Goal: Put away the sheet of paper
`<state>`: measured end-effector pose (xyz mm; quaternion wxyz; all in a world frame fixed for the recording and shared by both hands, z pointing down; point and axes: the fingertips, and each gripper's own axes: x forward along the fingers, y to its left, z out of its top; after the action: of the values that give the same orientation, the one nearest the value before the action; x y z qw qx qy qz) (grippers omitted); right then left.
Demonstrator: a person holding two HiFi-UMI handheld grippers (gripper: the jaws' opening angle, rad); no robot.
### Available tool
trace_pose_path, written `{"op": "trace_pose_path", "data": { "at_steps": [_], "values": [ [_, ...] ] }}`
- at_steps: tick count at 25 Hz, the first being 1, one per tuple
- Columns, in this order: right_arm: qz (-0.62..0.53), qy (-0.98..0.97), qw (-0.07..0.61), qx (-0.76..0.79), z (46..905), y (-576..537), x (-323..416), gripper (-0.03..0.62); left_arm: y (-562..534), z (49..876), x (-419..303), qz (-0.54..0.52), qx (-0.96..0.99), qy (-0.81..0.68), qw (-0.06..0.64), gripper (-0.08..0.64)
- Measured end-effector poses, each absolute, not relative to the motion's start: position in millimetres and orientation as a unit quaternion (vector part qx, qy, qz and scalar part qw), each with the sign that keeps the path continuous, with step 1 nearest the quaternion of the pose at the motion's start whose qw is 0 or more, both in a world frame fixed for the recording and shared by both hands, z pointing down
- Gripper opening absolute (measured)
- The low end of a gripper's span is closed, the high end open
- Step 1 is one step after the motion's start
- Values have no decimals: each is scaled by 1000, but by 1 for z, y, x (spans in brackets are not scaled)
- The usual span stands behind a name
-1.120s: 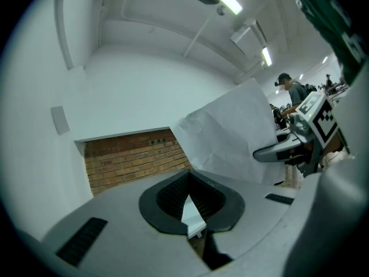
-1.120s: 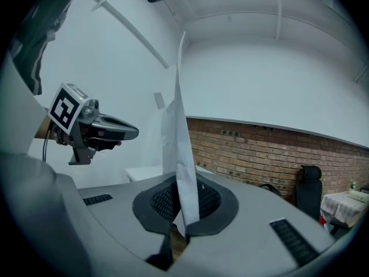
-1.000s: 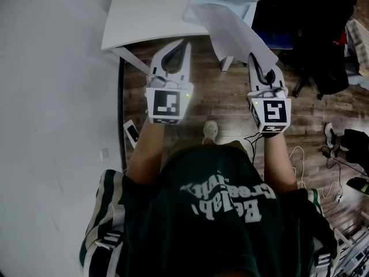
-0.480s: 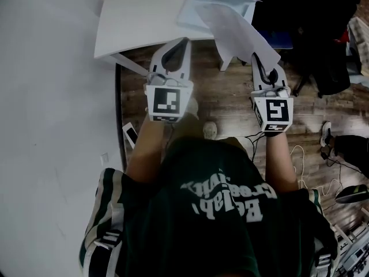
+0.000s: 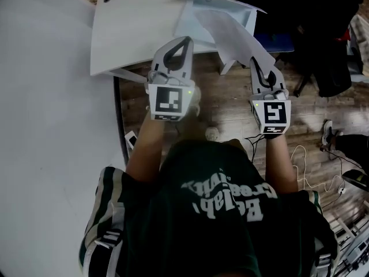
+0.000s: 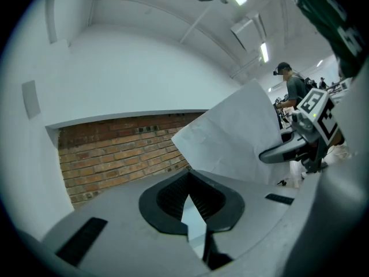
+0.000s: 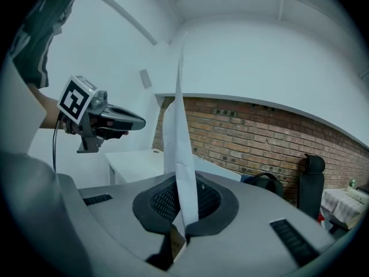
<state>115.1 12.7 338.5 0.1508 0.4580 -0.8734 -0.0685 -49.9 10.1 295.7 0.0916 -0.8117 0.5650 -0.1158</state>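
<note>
My right gripper [image 5: 256,60] is shut on the lower edge of the white sheet of paper [image 5: 230,33]. The sheet rises from it and leans over a white paper tray [image 5: 193,16] at the desk's right end. In the right gripper view the sheet [image 7: 177,126] stands edge-on, pinched between the black pads [image 7: 209,203]. My left gripper [image 5: 185,40] hovers at the near edge of the white desk [image 5: 138,27], shut with nothing in it. In the left gripper view the sheet [image 6: 236,137] and the right gripper [image 6: 271,153] show to the right.
A large white panel [image 5: 52,126] fills the left. Dark bags and a chair [image 5: 323,51] stand at the right, with cables [image 5: 300,154] and shoes on the wooden floor. A brick wall [image 7: 259,137] lies beyond the desk. Another person [image 6: 291,85] stands far off.
Both grippers have moved forward toward the desk. The sheet has gone with the right gripper and now reaches farther over the tray. The left gripper has reached the desk's edge.
</note>
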Motion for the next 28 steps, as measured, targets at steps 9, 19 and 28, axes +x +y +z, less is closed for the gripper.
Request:
{"op": "trace_pose_path", "data": {
  "at_steps": [9,19,28],
  "values": [
    [-36,-867,186,461,371,-51,93,-6,-75,312,-64,-134,-831,533,82,2],
    [-13,-843,233,485,400,-118,82,-6,-161,354,-83,-161,-849,501,46,2],
    [0,-814,252,523,409,-163,88,-6,-209,393,-84,-200,-863,463,39,2]
  ]
}}
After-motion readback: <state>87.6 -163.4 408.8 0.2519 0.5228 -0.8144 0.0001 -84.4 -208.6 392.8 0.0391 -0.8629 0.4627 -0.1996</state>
